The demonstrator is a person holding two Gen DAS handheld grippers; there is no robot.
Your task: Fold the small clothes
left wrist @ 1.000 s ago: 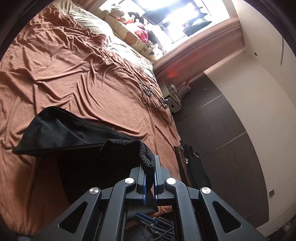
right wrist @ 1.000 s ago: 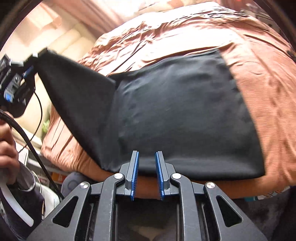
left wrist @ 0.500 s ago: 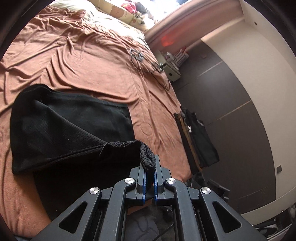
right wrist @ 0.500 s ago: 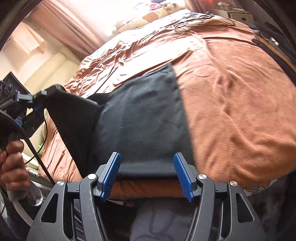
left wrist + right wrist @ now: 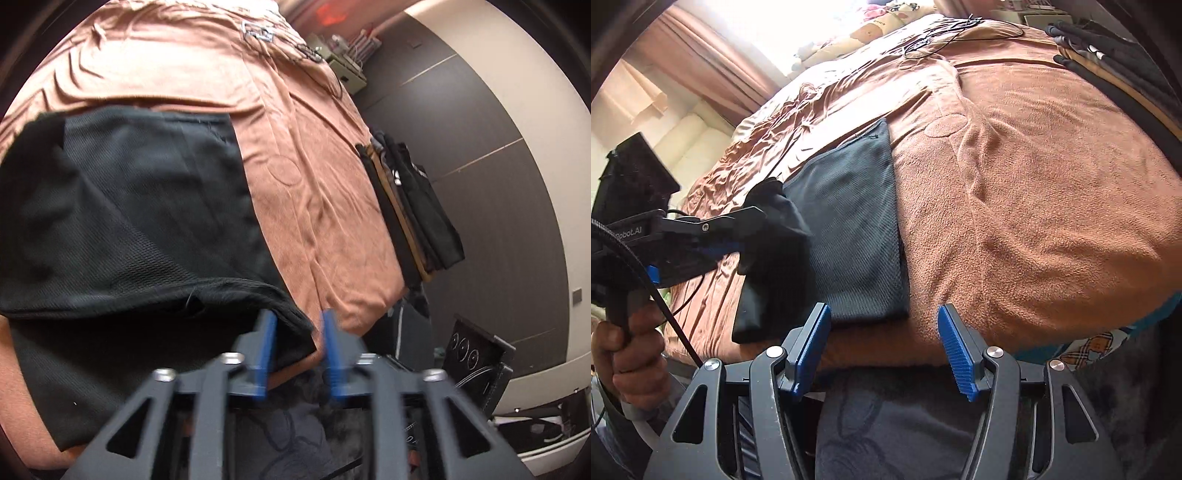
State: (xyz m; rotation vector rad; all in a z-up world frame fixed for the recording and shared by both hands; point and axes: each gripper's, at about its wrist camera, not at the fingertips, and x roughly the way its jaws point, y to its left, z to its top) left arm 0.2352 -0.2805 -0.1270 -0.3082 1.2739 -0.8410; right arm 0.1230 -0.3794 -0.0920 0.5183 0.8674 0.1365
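Rust-brown bedspread (image 5: 1015, 192) carries the black mesh garment (image 5: 122, 221), partly folded near its front edge. Our left gripper (image 5: 295, 343) stands parted, a garment corner lying between its fingers. Our right gripper (image 5: 882, 347) gapes wide, empty, just before the garment's edge.

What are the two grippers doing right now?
Left gripper: open, black cloth corner lies between its fingers.
Right gripper: open wide, holding nothing.
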